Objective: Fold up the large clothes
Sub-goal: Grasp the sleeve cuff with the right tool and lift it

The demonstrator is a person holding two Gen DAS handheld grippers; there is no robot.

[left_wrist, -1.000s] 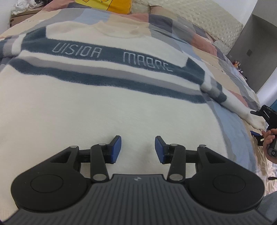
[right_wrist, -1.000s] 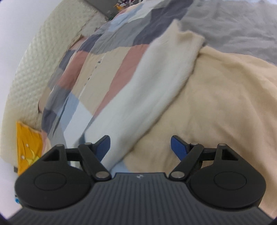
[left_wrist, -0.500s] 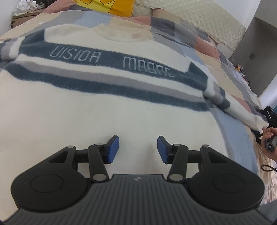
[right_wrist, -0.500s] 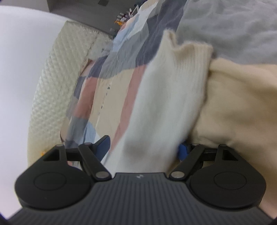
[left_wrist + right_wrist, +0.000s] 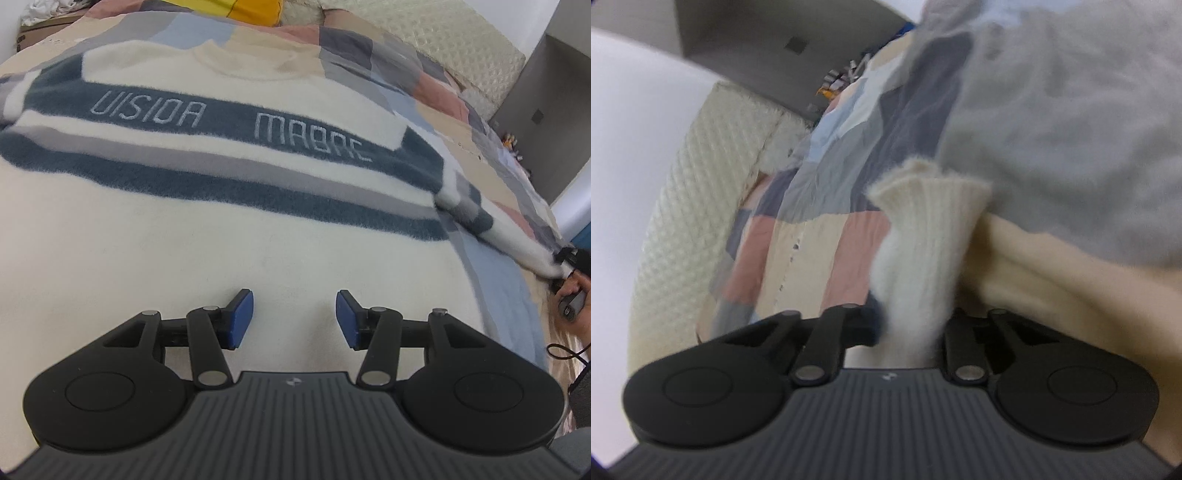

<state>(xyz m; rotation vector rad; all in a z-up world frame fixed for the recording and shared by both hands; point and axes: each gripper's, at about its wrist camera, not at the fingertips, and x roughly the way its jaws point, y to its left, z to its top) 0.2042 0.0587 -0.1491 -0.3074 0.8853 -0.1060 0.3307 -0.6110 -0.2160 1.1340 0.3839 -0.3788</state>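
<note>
i see the sweater (image 5: 207,236) spread flat, front up, across the patchwork quilt (image 5: 369,55), its collar toward the yellow pillow (image 5: 255,9) at the head of the bed. the dark blue band with pale lettering runs across the chest, and a second blue stripe lies below it, nearer to me.

my left gripper (image 5: 294,320) hovers over the sweater's plain cream lower half, fingers spread apart with only bare knit showing between the blue pads (image 5: 240,319); they pinch nothing.

my right gripper (image 5: 911,328) is at the end of the sweater's right sleeve (image 5: 923,251), off to the sweater's right edge. its jaws are closing, and the sleeve is squeezed between them, the ribbed cuff (image 5: 931,188) fanning out past the fingers. that view is blurred. beside the cuff lie a beige blanket (image 5: 1052,280) and a grey cloth (image 5: 1071,129). from the left camera i can see that sleeve stretched out from the sweater's shoulder to the hand (image 5: 576,295) holding the right gripper.
</note>
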